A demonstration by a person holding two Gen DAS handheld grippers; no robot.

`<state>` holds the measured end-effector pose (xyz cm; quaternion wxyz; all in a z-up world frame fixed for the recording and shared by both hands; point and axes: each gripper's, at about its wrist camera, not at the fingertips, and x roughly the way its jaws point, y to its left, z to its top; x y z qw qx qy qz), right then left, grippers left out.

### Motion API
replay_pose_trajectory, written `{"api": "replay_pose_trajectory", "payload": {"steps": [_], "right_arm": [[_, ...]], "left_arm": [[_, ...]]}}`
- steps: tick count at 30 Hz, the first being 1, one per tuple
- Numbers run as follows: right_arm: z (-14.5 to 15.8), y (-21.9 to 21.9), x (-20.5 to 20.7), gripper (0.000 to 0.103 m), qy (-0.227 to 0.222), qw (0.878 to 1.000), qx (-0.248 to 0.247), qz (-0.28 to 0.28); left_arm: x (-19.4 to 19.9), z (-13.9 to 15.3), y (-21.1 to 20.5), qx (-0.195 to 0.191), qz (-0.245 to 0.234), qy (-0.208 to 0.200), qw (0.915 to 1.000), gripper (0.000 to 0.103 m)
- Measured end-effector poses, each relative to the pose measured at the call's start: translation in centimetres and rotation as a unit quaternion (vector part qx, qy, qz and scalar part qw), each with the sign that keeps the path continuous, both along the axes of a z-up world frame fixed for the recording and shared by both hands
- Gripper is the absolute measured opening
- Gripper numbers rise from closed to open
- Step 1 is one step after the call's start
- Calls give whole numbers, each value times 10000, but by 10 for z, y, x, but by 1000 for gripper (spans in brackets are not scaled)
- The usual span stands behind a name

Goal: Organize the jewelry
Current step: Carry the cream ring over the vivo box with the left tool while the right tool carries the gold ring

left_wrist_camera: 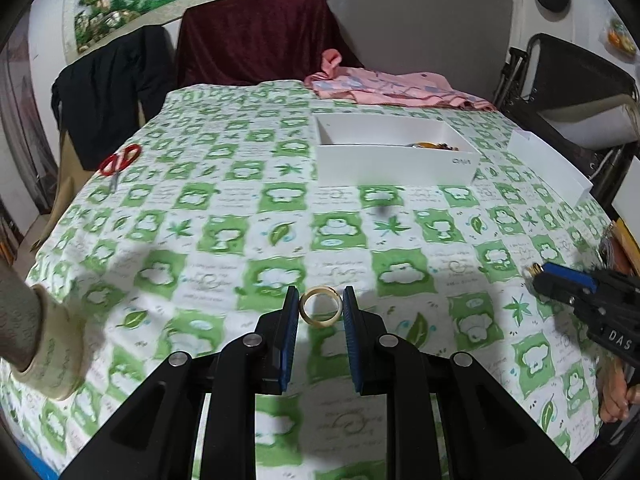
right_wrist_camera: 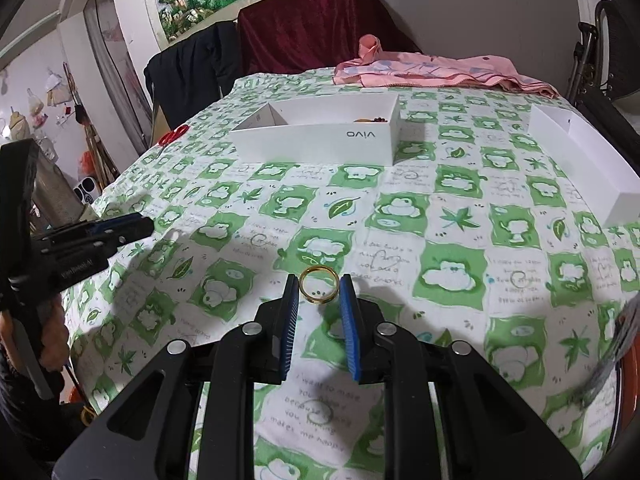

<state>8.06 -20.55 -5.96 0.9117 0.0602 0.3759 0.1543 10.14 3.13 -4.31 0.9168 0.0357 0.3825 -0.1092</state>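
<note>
The left gripper (left_wrist_camera: 321, 307) is matte black plastic, with two flat fingers (left_wrist_camera: 289, 320) faced on their inner sides with ribbed blue pads. Behind each finger a pair of angled black link arms spreads outward, each pinned with a round silver screw head. The right gripper (right_wrist_camera: 320, 294) is the same build: black fingers (right_wrist_camera: 289, 312), blue ribbed pads, silver pins on the links behind them. Seen from the side, its body carries white lettering. A pale cream knitted sleeve cuff (left_wrist_camera: 60, 344) shows left of the left fingers.
</note>
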Motion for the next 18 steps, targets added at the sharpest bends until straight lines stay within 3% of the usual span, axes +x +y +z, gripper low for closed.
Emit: {"api": "replay_pose_trajectory", "payload": {"steps": [8, 13, 18], "right_arm": [[26, -13, -6, 20, -264, 9994, 191, -141], [59, -23, -12, 20, -601, 9974, 326, -227], [100, -25, -8, 20, -1048, 9937, 313, -256]], "left_arm": [[-6, 37, 12, 30, 184, -403, 9990, 22], [-9, 70, 18, -91, 206, -619, 9978, 22], [-9, 114, 10, -48, 176, -1083, 9940, 22]]}}
